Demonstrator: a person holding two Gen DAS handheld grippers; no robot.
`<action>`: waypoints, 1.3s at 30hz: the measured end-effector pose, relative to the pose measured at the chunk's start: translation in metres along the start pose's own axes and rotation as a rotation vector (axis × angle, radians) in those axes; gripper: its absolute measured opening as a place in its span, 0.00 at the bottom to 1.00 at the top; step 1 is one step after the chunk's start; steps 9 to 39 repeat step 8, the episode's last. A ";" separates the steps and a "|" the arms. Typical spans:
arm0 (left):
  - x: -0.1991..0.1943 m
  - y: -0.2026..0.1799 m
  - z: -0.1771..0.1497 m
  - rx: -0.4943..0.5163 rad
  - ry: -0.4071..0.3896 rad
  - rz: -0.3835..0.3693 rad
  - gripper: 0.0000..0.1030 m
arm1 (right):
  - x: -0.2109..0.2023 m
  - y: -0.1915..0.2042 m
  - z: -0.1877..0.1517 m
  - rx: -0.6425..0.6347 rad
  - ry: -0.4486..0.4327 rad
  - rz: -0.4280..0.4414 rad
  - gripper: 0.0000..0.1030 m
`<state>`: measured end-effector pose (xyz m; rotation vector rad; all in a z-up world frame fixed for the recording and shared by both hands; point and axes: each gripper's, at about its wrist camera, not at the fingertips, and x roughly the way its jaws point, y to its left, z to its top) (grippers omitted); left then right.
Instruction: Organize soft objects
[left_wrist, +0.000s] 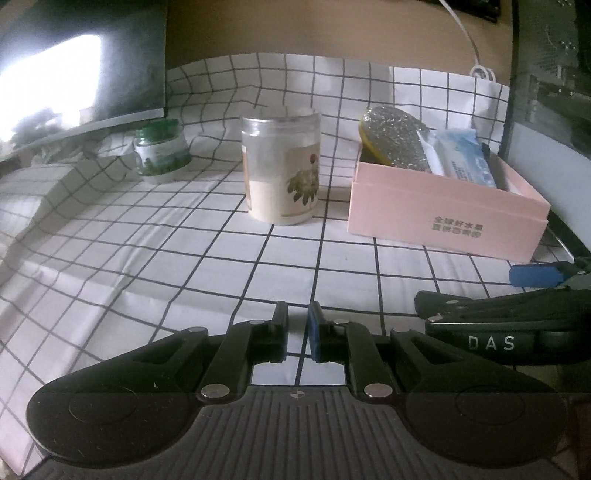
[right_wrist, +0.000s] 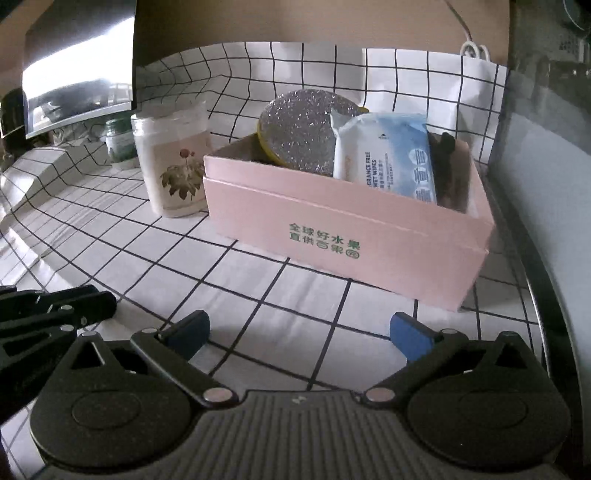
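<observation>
checked cloth (left_wrist: 147, 258) is lying under me; box (right_wrist: 332, 229) ahead is holding sponge (right_wrist: 295, 136) and wipes (right_wrist: 384, 151). left tongs (left_wrist: 298, 325) nearly closed, right tongs (right_wrist: 301, 332) gaping, both empty; i'm judging sorting finished, withdrawing next.

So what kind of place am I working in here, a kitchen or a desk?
Most likely a desk or table at home, not clearly a kitchen: a grid-checked cloth covers it, a monitor stands at the back left, and a white cable hangs down the wall behind the pink box.
</observation>
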<state>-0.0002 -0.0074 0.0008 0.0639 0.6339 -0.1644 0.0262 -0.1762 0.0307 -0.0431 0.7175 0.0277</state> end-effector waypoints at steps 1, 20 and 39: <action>0.000 0.000 0.000 -0.005 -0.001 0.000 0.14 | 0.000 0.000 0.000 0.001 0.000 0.000 1.00; 0.001 0.000 0.000 -0.005 -0.003 0.004 0.13 | 0.000 0.000 0.000 0.002 0.001 0.001 1.00; 0.001 0.000 0.000 -0.005 -0.003 0.004 0.13 | 0.000 0.000 0.000 0.002 0.001 0.001 1.00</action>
